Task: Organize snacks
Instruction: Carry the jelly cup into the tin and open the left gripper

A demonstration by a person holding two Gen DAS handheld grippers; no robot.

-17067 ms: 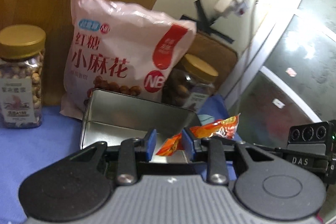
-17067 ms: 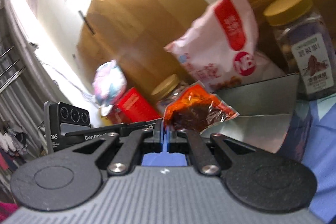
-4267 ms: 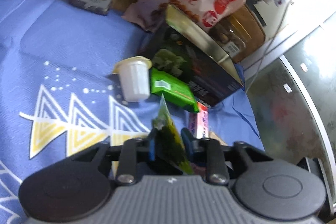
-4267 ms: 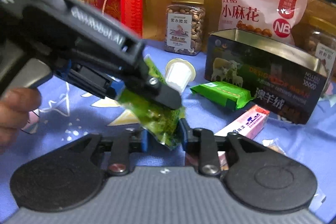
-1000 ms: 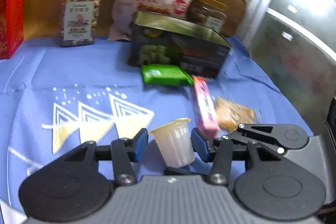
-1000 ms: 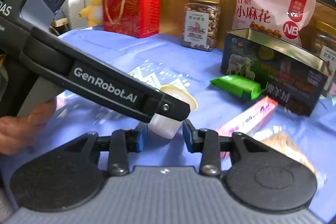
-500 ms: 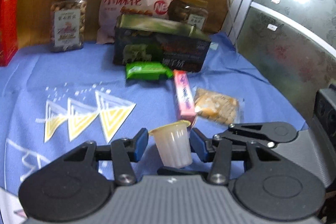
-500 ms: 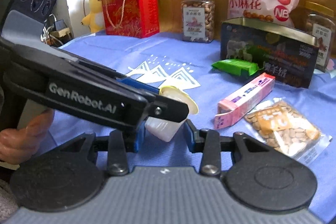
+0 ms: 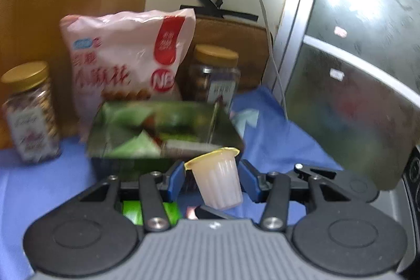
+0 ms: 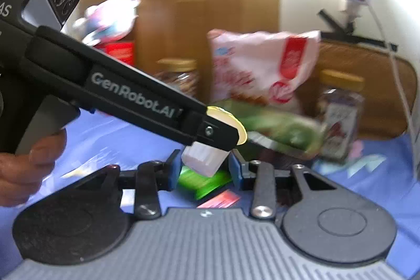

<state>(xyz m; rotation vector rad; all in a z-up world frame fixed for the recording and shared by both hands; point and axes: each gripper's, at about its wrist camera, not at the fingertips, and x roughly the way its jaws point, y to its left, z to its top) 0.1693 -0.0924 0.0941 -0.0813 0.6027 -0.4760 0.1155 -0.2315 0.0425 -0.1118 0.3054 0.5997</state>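
Note:
A translucent jelly cup point(image 9: 218, 180) with a yellow rim hangs in the air, tilted, just in front of the open metal tin point(image 9: 110, 164). My left gripper point(image 9: 212, 172) is shut on the cup near its rim. In the right wrist view the cup point(image 10: 204, 159) sits low between the blue pads of my right gripper point(image 10: 205, 167), which is shut on its lower body. The left gripper's black finger point(image 10: 157, 106) crosses over the cup's top there. Green packets lie inside the tin, blurred.
Behind the tin stand a pink snack bag point(image 9: 126, 64) and two nut jars point(image 9: 29, 112) point(image 9: 215, 75). A green packet point(image 10: 204, 183) and a pink box point(image 10: 220, 198) lie on the blue cloth below. A glass cabinet point(image 9: 354, 70) is on the right. A hand point(image 10: 29, 169) holds the left gripper.
Both grippers have risen and moved forward together with the jelly cup. The tin, which was far off across the cloth, now fills the view just beyond the cup.

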